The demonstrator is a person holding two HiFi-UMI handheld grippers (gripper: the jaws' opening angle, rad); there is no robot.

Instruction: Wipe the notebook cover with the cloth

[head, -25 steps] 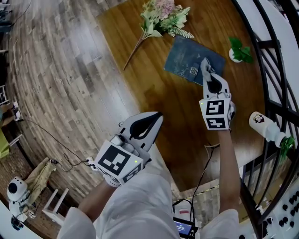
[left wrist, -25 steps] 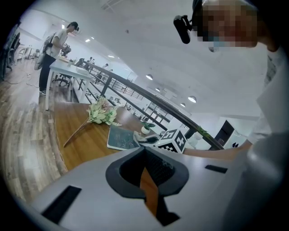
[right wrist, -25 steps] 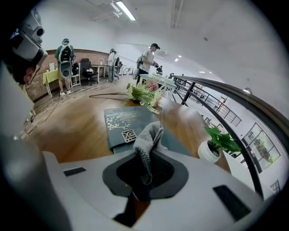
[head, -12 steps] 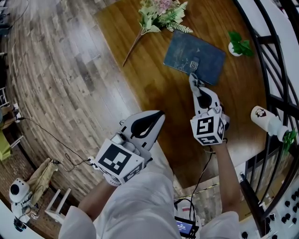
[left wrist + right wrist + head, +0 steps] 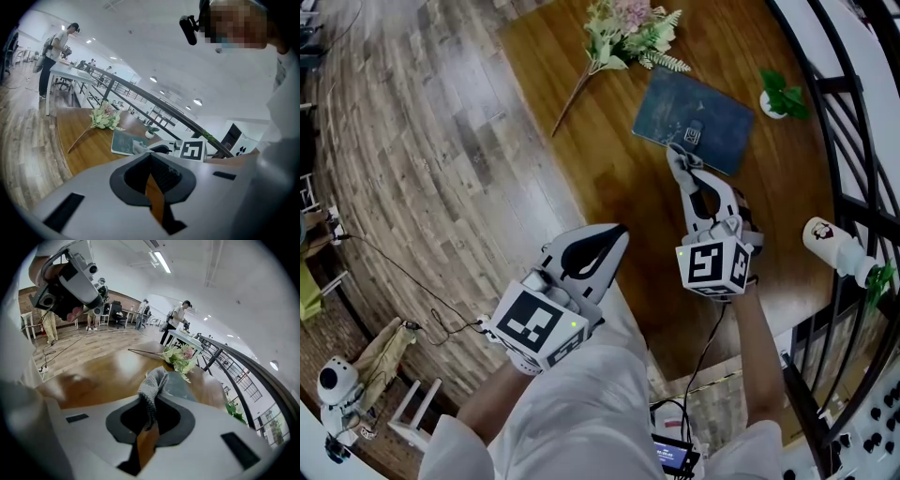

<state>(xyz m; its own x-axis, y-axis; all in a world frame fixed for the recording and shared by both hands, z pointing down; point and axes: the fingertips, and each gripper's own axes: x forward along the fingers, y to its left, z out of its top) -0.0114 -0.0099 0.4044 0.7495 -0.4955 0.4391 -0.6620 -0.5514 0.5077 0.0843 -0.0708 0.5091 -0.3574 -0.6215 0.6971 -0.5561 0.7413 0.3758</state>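
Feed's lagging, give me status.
Right hand-held gripper shut on cloth, at near edge of notebook. Left hand-held gripper shut, empty. Nothing blocking.

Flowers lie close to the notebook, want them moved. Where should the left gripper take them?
Probably the bare stem of the flowers, about midway, from above, jaws across it. The stem is thin and straight, lies flat on the table and points away from the notebook toward the side of the left gripper; the blooms are bulky and soft.
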